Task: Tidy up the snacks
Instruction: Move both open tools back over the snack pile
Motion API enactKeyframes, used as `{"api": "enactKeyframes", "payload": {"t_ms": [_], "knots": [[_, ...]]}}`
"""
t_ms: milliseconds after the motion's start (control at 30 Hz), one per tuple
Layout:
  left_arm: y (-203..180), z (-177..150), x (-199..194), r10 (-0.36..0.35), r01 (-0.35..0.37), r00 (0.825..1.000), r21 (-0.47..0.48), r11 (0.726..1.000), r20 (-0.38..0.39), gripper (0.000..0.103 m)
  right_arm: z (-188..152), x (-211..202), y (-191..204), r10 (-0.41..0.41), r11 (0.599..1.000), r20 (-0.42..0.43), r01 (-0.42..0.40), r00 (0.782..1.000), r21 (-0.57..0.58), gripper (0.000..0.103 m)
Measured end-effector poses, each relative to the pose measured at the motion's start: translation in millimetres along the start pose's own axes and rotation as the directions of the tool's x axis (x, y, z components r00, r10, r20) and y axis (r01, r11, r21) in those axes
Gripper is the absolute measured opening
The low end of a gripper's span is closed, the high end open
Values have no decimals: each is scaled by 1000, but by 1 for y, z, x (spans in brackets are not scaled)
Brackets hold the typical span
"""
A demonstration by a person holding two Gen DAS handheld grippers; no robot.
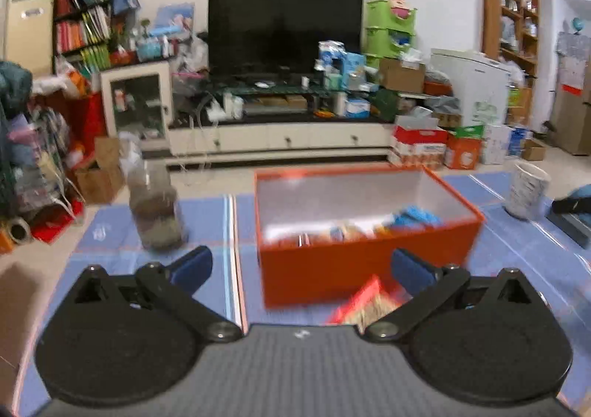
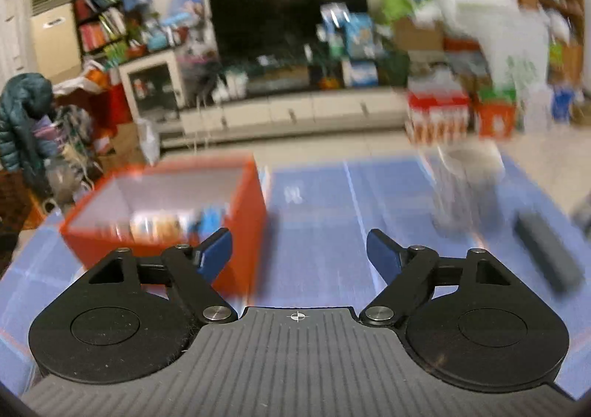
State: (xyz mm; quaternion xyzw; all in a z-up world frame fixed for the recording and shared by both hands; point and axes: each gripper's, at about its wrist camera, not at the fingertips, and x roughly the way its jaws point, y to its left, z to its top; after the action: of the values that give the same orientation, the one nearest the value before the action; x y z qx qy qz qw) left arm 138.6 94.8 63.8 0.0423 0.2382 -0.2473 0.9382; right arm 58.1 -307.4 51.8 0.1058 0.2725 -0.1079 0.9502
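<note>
An orange box (image 1: pixel 362 269) with a white inside stands on the blue tablecloth (image 1: pixel 207 217), and several snack packets (image 1: pixel 354 228) lie in it. A red snack packet (image 1: pixel 369 302) lies on the cloth in front of the box, low between the fingers of my left gripper (image 1: pixel 302 265), which stands open and holds nothing. In the right wrist view the orange box (image 2: pixel 243 210) is at the left, with snack packets (image 2: pixel 173 223) inside. My right gripper (image 2: pixel 299 250) is open over bare cloth, nothing between its fingers.
A clear jar (image 1: pixel 157 210) of brown contents stands left of the box. A patterned paper cup (image 1: pixel 526 191) and a dark object (image 1: pixel 570 214) are at the right. In the right wrist view a blurred cup (image 2: pixel 469 188) and a dark bar (image 2: pixel 546 250) lie right.
</note>
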Motion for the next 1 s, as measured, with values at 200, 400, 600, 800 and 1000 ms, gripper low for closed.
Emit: {"api": "enactKeyframes", "payload": {"t_ms": [200,400,600,800,1000], "knots": [[14,-65,-1,-60,75,996,233,970,-70,102,-51,3,7,-28,998,-103,22,994,-51,72],[9,-79,24,-130,200,972,406,892,-194,102,-62,24,10,16,997,-147,-26,989,-69,70],[18,-77,66,-125,198,958,283,939,-257,102,-67,48,13,11,995,-188,-29,982,-93,66],[14,-81,71,-195,271,940,267,925,-279,102,-68,52,16,26,994,-208,-47,978,-98,66],[8,-86,61,-206,299,915,242,923,-346,102,-68,49,13,30,995,-213,-50,977,-87,67]]}}
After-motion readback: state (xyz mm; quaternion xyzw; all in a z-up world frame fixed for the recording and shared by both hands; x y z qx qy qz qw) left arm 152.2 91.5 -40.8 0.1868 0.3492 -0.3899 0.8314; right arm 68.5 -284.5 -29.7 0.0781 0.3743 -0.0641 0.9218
